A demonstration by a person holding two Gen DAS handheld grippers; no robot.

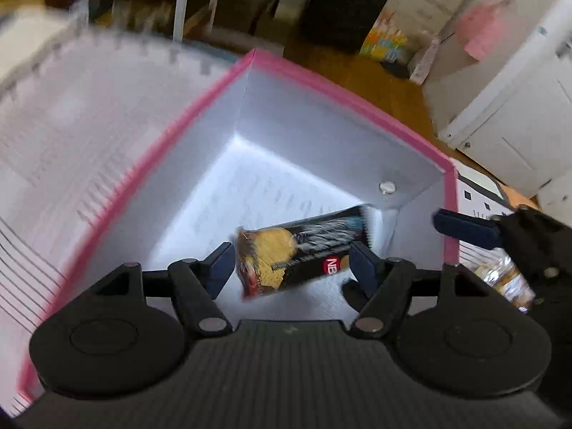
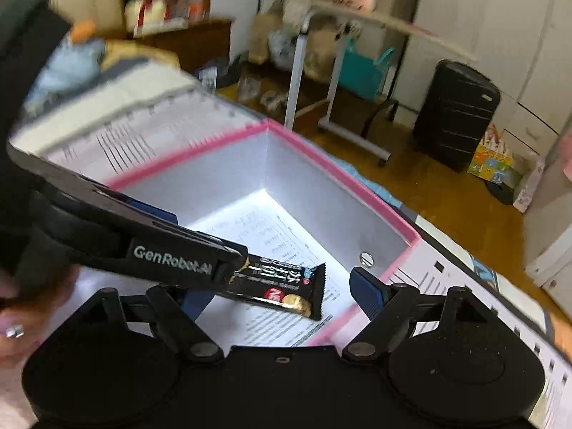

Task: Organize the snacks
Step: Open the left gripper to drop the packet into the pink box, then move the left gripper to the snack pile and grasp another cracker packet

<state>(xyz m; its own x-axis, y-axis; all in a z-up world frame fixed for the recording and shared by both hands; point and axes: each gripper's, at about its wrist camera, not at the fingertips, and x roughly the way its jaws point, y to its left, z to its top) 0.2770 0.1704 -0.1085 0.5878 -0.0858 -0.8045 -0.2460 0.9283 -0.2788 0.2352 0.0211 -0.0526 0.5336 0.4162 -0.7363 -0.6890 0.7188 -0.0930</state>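
Observation:
A black snack bar wrapper [image 1: 296,254] with a yellow picture lies on the floor of a pink-rimmed box [image 1: 321,85]. My left gripper [image 1: 291,268] is open, its blue pads on either side of the bar and apart from it, above the box. In the right wrist view the same bar [image 2: 282,287] lies in the box [image 2: 343,175], partly under the left gripper's body [image 2: 150,246]. My right gripper [image 2: 282,293] is open and empty over the box's near corner. It also shows at the right of the left wrist view [image 1: 464,228].
The box stands on a table covered with printed paper [image 1: 53,164]. A clear packet of snacks [image 1: 507,279] lies right of the box. Beyond the table are a black suitcase [image 2: 454,114], a white rolling stand [image 2: 300,82] and white cabinets [image 1: 518,89].

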